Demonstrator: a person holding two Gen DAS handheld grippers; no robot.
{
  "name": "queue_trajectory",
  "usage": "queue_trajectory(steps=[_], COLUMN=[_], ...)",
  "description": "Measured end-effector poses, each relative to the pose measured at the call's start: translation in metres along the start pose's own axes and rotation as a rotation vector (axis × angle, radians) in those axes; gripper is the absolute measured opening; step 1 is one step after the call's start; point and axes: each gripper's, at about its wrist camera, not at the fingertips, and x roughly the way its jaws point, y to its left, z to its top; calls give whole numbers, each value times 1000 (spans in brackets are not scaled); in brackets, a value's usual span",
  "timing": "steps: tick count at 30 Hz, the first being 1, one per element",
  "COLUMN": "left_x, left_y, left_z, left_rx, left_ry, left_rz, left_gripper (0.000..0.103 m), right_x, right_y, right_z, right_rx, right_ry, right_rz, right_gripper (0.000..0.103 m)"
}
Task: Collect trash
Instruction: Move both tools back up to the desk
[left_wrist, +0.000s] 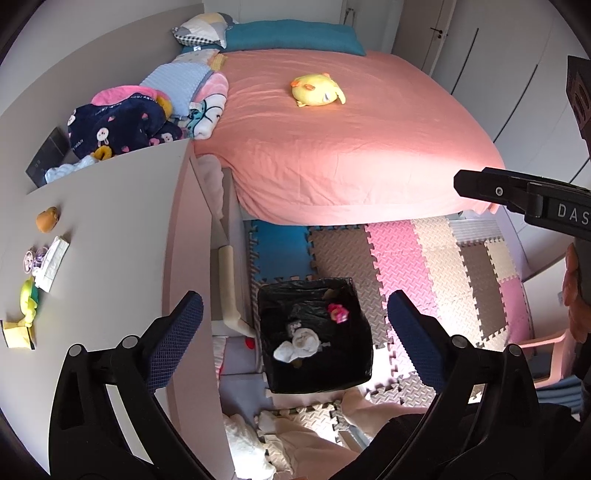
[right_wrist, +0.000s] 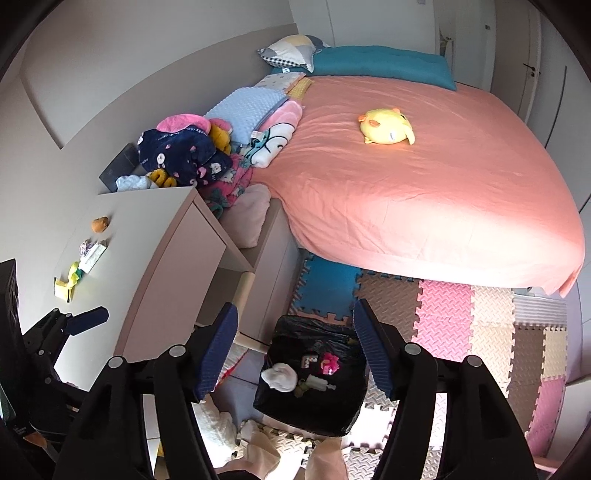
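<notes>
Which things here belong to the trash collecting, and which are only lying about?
Belong to the job:
- black-lined bin
- white tissue and pink scrap inside it
- small items on the desk, possibly trash
- left gripper, right gripper, both open

Only lying about:
- yellow plush
- blanket pile
- pillows

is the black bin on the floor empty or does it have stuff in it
Not empty. The black-lined bin holds a crumpled white tissue and a pink scrap, well below the rim.
</notes>
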Motion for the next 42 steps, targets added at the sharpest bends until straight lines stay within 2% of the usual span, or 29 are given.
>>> queue_trajectory(steps=[3, 6, 21, 42], left_x=[0, -1, -6, -30], left_y=[2, 4, 23, 112], left_z=[-1, -2, -10, -53], left_rx=[0, -7, -48, -241], left_ry=[4, 5, 7, 9], left_rz=[8, 10, 36, 135], left_gripper=[96, 96, 96, 96], right_x=[0, 0, 6, 37], right_y=[-3, -3, 16, 114], right_z=[1, 2, 5, 13], right_rx=[7, 4, -35, -182], right_ry=[-8, -10, -12, 39], right_rz=[10, 29, 43, 141], right_gripper=[76, 79, 81, 81])
